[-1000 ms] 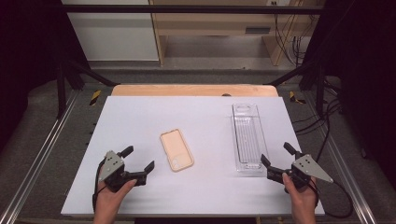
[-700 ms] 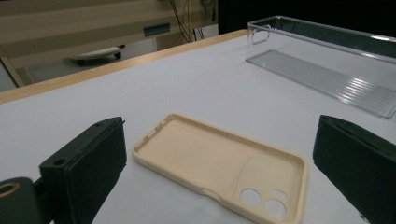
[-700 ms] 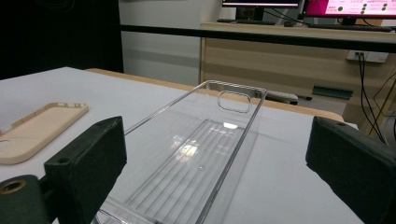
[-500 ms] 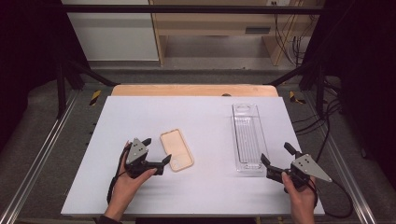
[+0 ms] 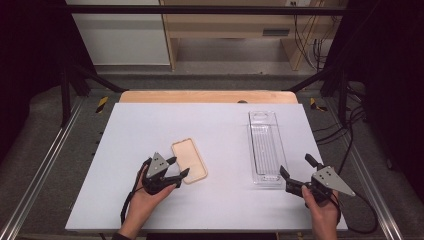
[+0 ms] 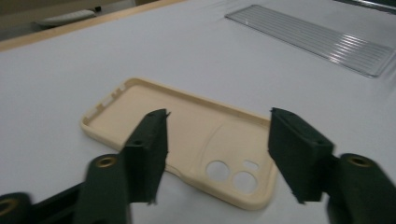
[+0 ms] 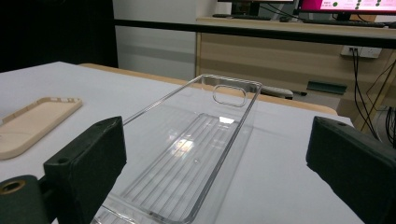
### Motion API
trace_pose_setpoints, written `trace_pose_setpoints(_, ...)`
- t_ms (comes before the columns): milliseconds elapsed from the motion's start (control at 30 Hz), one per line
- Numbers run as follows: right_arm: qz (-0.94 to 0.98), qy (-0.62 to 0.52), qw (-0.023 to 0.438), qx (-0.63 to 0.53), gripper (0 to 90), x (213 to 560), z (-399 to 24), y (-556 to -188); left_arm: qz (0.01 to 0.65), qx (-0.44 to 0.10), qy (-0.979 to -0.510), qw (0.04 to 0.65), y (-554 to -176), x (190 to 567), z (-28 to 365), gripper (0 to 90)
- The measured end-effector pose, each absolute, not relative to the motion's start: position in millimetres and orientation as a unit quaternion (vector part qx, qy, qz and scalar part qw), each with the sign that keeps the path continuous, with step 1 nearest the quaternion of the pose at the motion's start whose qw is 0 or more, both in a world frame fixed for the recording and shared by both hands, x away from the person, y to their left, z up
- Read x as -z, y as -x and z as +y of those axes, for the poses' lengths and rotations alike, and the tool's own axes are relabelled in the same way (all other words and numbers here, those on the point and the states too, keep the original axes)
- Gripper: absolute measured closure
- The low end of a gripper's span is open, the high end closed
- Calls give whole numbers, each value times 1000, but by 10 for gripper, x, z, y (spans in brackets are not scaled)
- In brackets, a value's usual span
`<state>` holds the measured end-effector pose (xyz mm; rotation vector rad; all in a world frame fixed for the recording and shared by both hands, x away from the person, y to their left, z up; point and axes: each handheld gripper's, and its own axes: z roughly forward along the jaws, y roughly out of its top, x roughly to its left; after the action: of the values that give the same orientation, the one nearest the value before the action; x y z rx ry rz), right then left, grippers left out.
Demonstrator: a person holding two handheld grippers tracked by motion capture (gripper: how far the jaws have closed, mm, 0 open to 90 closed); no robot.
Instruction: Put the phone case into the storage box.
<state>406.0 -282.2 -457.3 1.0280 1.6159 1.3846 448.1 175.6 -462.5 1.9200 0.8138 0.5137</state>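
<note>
L gripper (image 5: pixel 176 168) sits lower left of centre in the high view, at the near end of the beige phone case (image 5: pixel 189 160). Its jaws have just been closing and now stand about half apart, w/ the case's near end between them; in the left gripper view (image 6: pixel 217 156) the two black jaws straddle the camera-hole end of the case (image 6: pixel 187 140), a gap visible on each side, so pads aren't pressing on it. Case lies flat on the white table (image 5: pixel 150 125), open side up, long axis running up-frame w/ a slight tilt to the left. Person's left hand (image 5: pixel 145 200) comes in from the bottom edge and wraps the gripper body.

R gripper (image 5: pixel 297 170) is at lower right of the high view, just beside the near right corner of the clear plastic tray (image 5: pixel 265 147), jaws spread wide, nothing between them. In the right gripper view (image 7: pixel 215 163) both jaws frame the tray (image 7: pixel 201 154), which stretches away up-frame, ribbed floor, oval cut-out at the far end; the beige case (image 7: pixel 32 123) shows at mid left of that view, well apart from the tray. Right hand (image 5: pixel 322 212) holds that gripper from the bottom edge, cable trailing to the right.

Tray lies right of centre on the table, long axis up-frame, roughly parallel to the case.
</note>
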Motion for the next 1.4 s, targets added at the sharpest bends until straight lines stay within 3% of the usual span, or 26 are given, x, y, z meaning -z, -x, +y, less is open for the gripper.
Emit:
trace_pose_setpoints(67, 634, -401, 380, -540, 55, 4578, -2805, -4048, 328, -211, -794, 467, -4475, 4634, 1716, 553)
trace_pose_setpoints(200, 637, -402, 379, -538, 56, 4586, -2796, -4061, 335, -194, -807, 446, -4499, 4672, 1645, 753)
trace_pose_setpoints(367, 636, -398, 381, -540, 56, 4569, -2783, -4039, 336, -171, -826, 419, -4503, 4712, 1583, 900)
trace_pose_setpoints(667, 637, -392, 388, -539, 57, 4548, -2784, -4013, 322, -165, -854, 374, -4545, 4823, 1438, 900)
trace_pose_setpoints(1000, 632, -395, 391, -541, 56, 4535, -2815, -3986, 295, -114, -873, 372, -4379, 4803, 1245, 900)
trace_pose_setpoints(1400, 637, -394, 392, -534, 56, 4536, -2787, -3989, 288, -98, -870, 389, -4071, 4827, 977, 900)
